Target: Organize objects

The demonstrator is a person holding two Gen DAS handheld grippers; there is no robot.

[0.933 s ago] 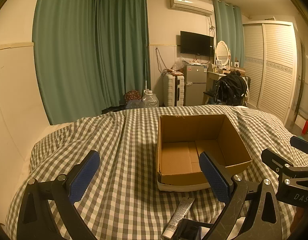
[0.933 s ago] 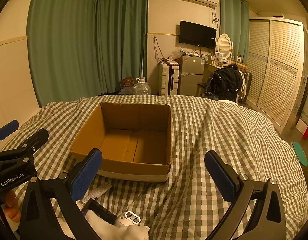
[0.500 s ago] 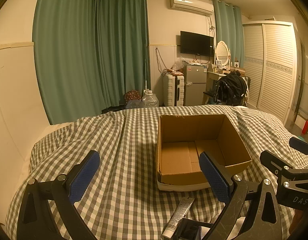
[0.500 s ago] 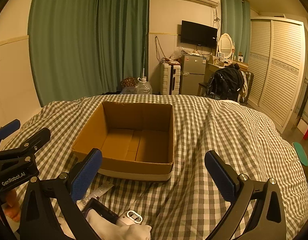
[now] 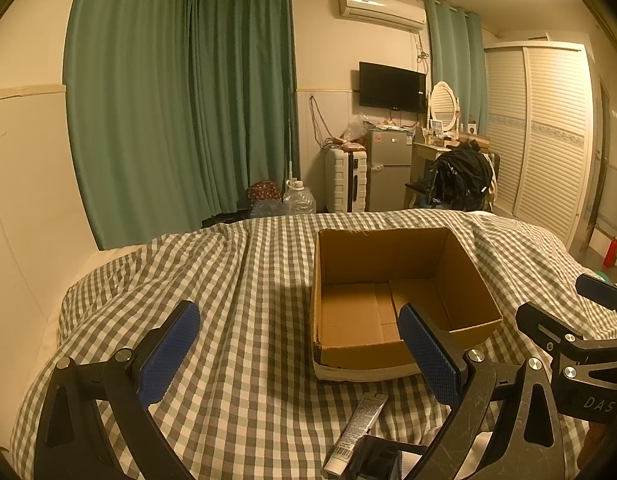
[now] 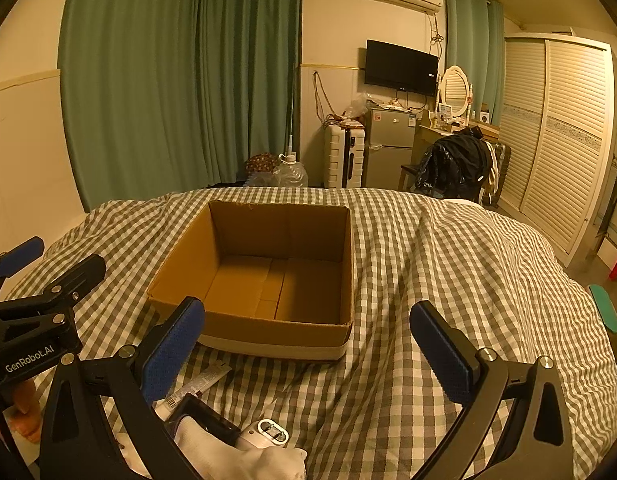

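Observation:
An open, empty cardboard box (image 5: 392, 308) (image 6: 264, 272) sits on the checked bedcover. A white tube (image 5: 358, 430) (image 6: 198, 382) lies just in front of it. Beside the tube are a black case (image 6: 206, 420), a white sock (image 6: 236, 456) and a small white device (image 6: 268, 434), all near the bottom edge. My left gripper (image 5: 298, 356) is open and empty, held above the cover before the box. My right gripper (image 6: 308, 354) is open and empty, to the right of the left one.
The checked bedcover (image 6: 448, 272) spreads around the box. Beyond the bed stand green curtains (image 5: 180, 120), a white suitcase (image 5: 345, 186), a small fridge (image 5: 389, 168), a chair with a black jacket (image 5: 460, 178) and a louvred wardrobe (image 5: 548, 152).
The right wrist view has shifted slightly, so the box sits a little further right and lower in it. Both grippers stay open and nothing was picked up.

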